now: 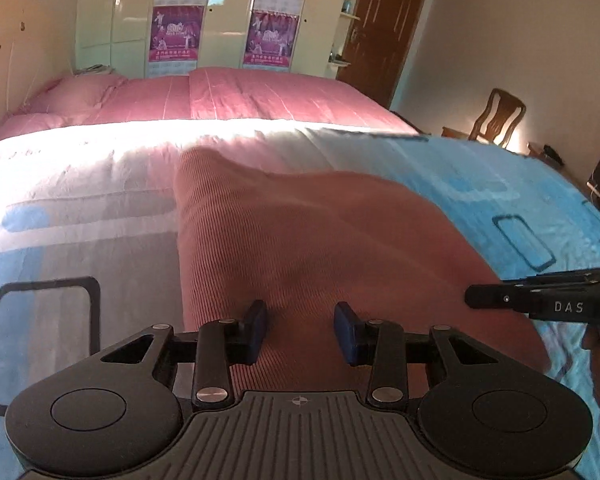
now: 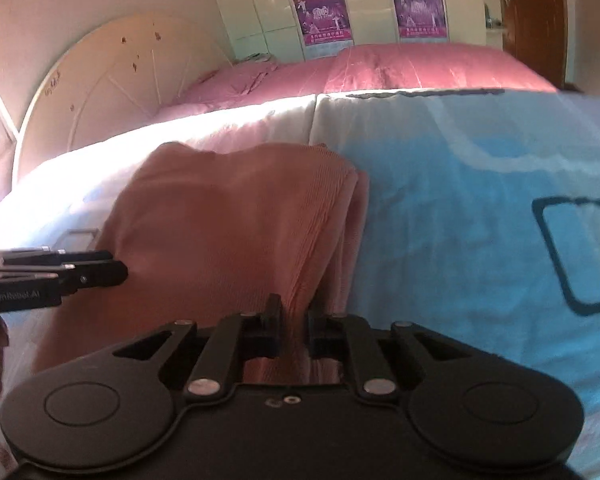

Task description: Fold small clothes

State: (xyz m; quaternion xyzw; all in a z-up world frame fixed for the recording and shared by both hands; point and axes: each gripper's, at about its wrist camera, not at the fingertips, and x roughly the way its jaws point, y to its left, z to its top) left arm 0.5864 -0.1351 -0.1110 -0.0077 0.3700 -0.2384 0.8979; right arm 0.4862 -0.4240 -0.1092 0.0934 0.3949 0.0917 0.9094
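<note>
A salmon-pink ribbed garment (image 1: 300, 240) lies on the blue and white bedsheet (image 1: 500, 184), folded over itself. My left gripper (image 1: 300, 332) is open, its blue-padded fingers apart just above the garment's near edge. My right gripper (image 2: 294, 324) is shut on a bunched fold of the garment (image 2: 228, 224) at its near right edge. The right gripper also shows at the right of the left wrist view (image 1: 472, 298). The left gripper shows at the left of the right wrist view (image 2: 120, 270).
A pink quilt (image 1: 260, 92) and pillows (image 1: 72, 94) cover the far half of the bed. A cream headboard (image 2: 112, 92) stands at the left. A wardrobe with posters (image 1: 176, 32), a brown door (image 1: 388, 20) and a wooden chair (image 1: 496, 120) stand beyond.
</note>
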